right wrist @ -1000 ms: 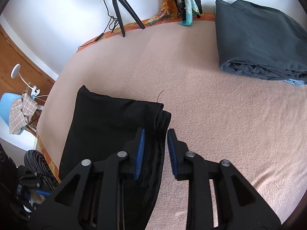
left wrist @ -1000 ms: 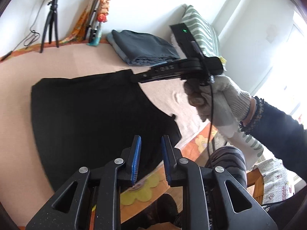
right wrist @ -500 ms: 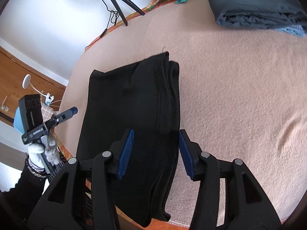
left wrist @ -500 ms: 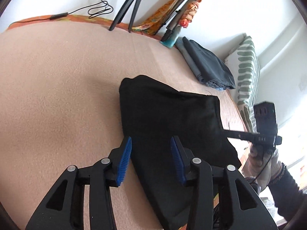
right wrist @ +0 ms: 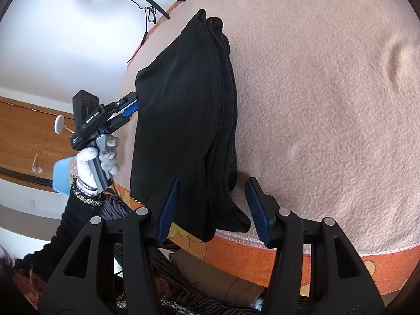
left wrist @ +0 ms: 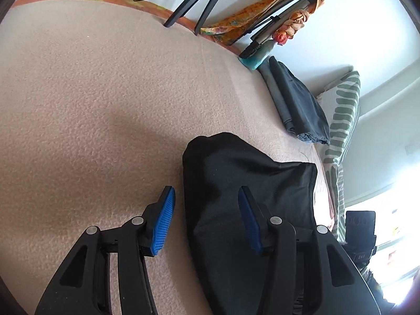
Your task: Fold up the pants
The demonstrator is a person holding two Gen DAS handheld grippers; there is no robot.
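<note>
The black pants (left wrist: 244,191) lie folded in a thick stack on the pink blanket (left wrist: 105,105). My left gripper (left wrist: 206,216) is open and straddles the stack's left edge. In the right wrist view the same pants (right wrist: 183,120) run away from me, and their near end hangs slightly over the bed's front edge. My right gripper (right wrist: 212,207) is open with its jaws on either side of that near end. The left gripper (right wrist: 126,107) also shows there, at the stack's far left side.
A folded dark grey garment (left wrist: 296,102) lies at the back right beside a striped pillow (left wrist: 341,120). Tripod legs (left wrist: 199,2) and a wrapped orange cloth (left wrist: 265,13) stand at the wall. The orange flowered bed edge (right wrist: 262,257) is just under my right gripper.
Both grippers have opened wider. The left gripper moved from the front edge round to the stack's left side. The right gripper drew back to the stack's near end.
</note>
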